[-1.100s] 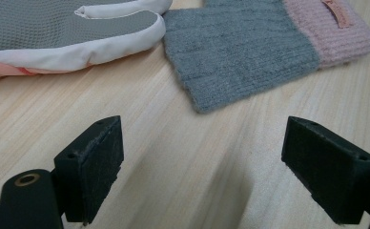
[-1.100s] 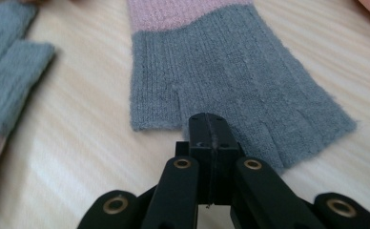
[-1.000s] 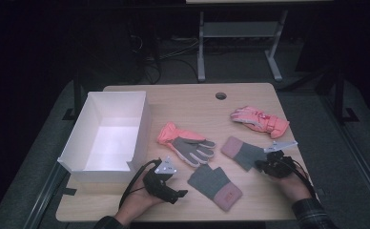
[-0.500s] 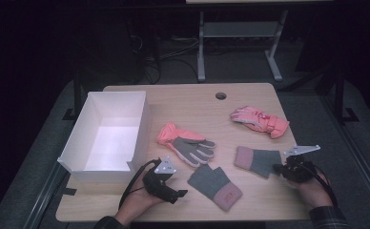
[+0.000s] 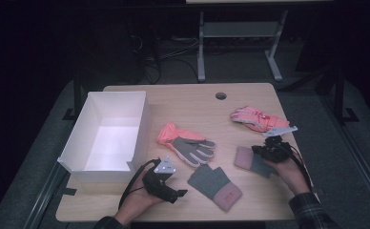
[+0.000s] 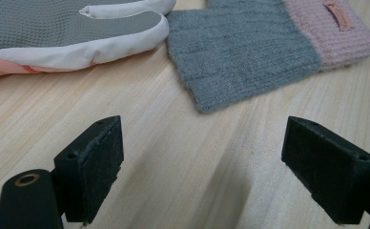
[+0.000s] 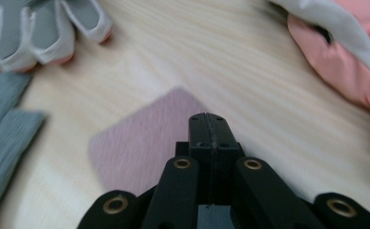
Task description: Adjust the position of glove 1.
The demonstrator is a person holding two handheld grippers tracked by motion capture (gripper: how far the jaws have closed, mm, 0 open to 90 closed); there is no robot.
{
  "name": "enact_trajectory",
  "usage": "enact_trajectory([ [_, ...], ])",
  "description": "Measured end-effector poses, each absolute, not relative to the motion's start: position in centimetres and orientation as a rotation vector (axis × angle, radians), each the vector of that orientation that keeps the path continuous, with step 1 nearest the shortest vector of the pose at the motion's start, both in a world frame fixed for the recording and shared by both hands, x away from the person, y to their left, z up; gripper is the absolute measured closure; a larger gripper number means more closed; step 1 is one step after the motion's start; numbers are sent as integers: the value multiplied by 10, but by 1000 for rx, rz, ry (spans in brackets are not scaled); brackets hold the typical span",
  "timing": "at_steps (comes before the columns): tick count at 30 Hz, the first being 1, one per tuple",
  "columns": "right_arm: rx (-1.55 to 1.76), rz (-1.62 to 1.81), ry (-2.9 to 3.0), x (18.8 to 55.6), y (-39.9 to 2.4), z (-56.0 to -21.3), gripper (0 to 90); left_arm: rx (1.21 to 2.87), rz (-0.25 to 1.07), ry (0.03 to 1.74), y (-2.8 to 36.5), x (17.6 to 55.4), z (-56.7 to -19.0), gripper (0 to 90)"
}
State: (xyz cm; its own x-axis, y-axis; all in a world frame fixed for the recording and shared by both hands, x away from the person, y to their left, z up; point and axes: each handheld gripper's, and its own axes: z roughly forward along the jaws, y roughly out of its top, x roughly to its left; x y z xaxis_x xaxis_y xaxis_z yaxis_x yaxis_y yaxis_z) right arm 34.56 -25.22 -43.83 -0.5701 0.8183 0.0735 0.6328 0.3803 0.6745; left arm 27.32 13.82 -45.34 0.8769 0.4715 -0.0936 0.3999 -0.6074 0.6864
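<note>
A grey knit mitten with a pink cuff point(image 5: 244, 159) lies right of centre on the wooden table point(image 5: 183, 102). My right gripper point(image 5: 263, 152) is shut on its grey end. In the right gripper view the jaws point(image 7: 208, 128) are pressed together, and the pink cuff point(image 7: 140, 143) spreads out beyond them. The matching mitten point(image 5: 216, 186) lies near the front edge. My left gripper point(image 5: 179, 192) rests on the table just left of it, open, with bare wood between its jaws point(image 6: 202, 176). That mitten point(image 6: 250, 52) lies ahead of them.
A grey-palmed orange glove point(image 5: 187, 145) lies mid-table, also ahead of the left jaws point(image 6: 68, 33). A pink glove point(image 5: 255, 119) sits at the right rear. A white open box point(image 5: 140, 129) stands at the left. A cable hole point(image 5: 220, 96) is near the far edge.
My right hand swung out toward the right edge, then came back left and away from me. The mitten in its jaws shifted along with it. The left hand stayed put.
</note>
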Motion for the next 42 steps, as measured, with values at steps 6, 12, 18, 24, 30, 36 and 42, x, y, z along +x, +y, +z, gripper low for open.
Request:
enact_trajectory([
  [6, 1306, 968, 2362, 375, -235, -443, 900, 2292, 120, 629, 139, 273, -453, 137],
  [12, 1331, 948, 2391, 387, -226, -455, 900, 2297, 119, 620, 139, 272, -453, 136],
  [18, 1306, 927, 2428, 382, -223, -456, 900, 2299, 115, 619, 139, 272, -453, 137],
  [24, 1282, 920, 2472, 364, -221, -456, 900, 2284, 117, 630, 139, 272, -453, 137],
  [30, 1280, 921, 2493, 339, -226, -454, 900, 2292, 121, 619, 140, 272, -452, 137],
  [36, 1285, 929, 2503, 312, -236, -451, 900, 2295, 122, 613, 140, 271, -452, 137],
  [42, 1306, 920, 2513, 281, -247, -451, 900, 2294, 122, 618, 139, 270, -452, 137],
])
